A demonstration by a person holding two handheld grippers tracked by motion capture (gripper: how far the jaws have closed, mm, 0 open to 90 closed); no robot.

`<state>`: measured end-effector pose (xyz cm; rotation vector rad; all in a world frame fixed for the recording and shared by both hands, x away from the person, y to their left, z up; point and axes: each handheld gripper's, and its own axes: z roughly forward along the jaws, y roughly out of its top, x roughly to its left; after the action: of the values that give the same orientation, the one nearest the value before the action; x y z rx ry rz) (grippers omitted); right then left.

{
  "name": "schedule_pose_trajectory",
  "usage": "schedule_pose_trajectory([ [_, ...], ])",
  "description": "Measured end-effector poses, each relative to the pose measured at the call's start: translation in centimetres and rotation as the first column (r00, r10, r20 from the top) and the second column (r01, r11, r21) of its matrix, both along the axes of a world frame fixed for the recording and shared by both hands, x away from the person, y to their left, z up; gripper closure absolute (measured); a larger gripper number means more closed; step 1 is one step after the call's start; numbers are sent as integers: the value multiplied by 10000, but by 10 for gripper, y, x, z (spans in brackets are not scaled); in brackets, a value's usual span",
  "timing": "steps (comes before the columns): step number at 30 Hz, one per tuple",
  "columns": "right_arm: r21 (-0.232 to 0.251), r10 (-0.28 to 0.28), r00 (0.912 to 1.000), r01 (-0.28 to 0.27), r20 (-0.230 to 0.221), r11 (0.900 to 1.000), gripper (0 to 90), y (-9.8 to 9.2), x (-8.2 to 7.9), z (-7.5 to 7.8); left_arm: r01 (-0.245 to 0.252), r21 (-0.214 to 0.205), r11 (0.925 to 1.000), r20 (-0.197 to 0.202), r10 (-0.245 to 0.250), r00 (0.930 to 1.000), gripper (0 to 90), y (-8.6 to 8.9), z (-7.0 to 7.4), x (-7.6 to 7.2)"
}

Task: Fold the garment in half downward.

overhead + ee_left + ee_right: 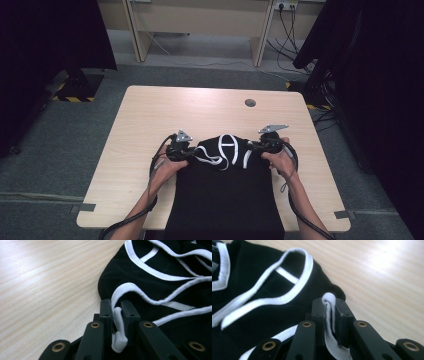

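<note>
A black garment [222, 195] with white trim [227, 145] lies on the light wooden table [150, 115], hanging over the near edge. My left gripper [189, 153] sits at the garment's upper left corner. In the left gripper view its jaws are shut on a white trim strap [117, 322] of the black garment [150, 282]. My right gripper [254, 146] sits at the upper right corner. In the right gripper view its jaws pinch a folded white trim strap [329, 315] at the edge of the black garment [262, 322].
A round grey cable hole [250, 103] sits in the table's far right part. Bare wood spreads beyond the garment toward the far edge. Black curtains [45, 45] hang at both sides. A desk frame [200, 30] and wall cables stand behind.
</note>
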<state>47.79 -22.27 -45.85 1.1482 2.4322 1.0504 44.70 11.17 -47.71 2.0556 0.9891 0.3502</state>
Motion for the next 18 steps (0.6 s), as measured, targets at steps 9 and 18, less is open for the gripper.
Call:
schedule_pose_trajectory([
  [9,3,115,9976,-116,679,9999,804,-2,6,27,-93,-56,9999,291,95,9995,812,-1,20,8],
  [18,211,142,9934,-167,1141,9996,805,-4,8,48,-225,-188,9996,561,235,9981,812,-3,36,15],
])
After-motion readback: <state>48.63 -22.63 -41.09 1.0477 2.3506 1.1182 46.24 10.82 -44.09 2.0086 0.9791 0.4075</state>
